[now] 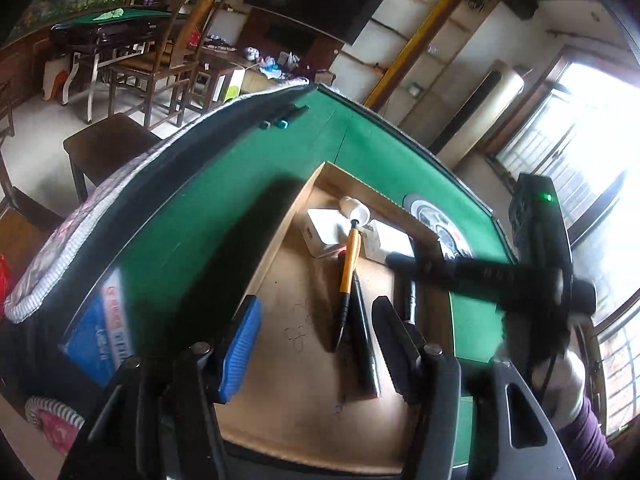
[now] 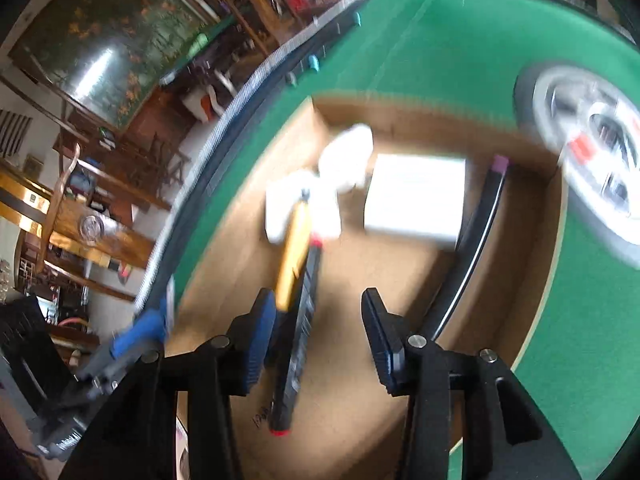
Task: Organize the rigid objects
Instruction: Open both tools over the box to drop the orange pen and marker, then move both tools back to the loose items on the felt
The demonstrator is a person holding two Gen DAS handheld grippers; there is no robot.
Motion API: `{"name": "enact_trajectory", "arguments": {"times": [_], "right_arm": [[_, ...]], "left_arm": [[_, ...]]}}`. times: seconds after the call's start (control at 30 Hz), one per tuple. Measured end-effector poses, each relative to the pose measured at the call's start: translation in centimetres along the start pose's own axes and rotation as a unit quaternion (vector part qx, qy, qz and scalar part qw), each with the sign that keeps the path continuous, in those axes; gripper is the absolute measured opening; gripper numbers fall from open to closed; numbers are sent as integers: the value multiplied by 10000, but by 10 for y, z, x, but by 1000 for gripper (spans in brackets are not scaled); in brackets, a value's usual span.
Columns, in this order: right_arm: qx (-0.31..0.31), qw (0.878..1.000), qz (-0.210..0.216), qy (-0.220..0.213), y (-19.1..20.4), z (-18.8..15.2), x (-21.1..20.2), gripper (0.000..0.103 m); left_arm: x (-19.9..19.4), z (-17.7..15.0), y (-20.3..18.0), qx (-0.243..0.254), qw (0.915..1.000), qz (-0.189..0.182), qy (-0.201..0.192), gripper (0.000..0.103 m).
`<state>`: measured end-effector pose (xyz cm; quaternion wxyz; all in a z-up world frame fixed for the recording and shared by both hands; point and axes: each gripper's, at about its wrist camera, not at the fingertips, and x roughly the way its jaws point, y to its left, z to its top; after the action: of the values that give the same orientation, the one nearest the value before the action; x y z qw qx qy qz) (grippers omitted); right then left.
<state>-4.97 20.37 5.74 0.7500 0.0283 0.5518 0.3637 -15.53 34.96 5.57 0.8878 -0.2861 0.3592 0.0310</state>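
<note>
A shallow cardboard tray lies on the green felt table. In it are an orange-handled tool with a white head, a black marker, a white box and a white card. My left gripper is open and empty above the tray. My right gripper is open and empty over the tray, with the orange tool and black marker between its fingers. A long black rod lies by the tray's right wall. The right gripper's body crosses the left wrist view.
A round silver-rimmed panel sits in the table's middle. Small teal and black pieces lie near the far table edge. A blue box lies at the near left edge. Chairs and another table stand beyond.
</note>
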Motion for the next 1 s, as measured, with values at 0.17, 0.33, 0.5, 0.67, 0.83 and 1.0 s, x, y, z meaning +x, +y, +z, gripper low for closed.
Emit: {"name": "enact_trajectory", "arguments": {"times": [0.17, 0.33, 0.5, 0.67, 0.83, 1.0], "right_arm": [[362, 9948, 935, 159, -1, 32, 15, 45], [537, 9938, 706, 665, 0, 43, 63, 46], [744, 9877, 1257, 566, -3, 40, 66, 47], [491, 9949, 873, 76, 4, 48, 43, 48], [579, 9957, 634, -355, -4, 53, 26, 48], [99, 9964, 146, -823, -1, 32, -18, 48]], "left_arm": [[-9, -2, 22, -292, 9994, -180, -91, 61], [-15, 0, 26, -298, 9993, -179, -162, 61], [-18, -3, 23, -169, 9994, -242, -198, 61], [-14, -5, 20, -138, 9994, -261, -189, 62], [-16, -10, 9, 1, 9995, -260, -156, 62], [-21, -13, -8, 362, 9989, -87, -271, 68]]}}
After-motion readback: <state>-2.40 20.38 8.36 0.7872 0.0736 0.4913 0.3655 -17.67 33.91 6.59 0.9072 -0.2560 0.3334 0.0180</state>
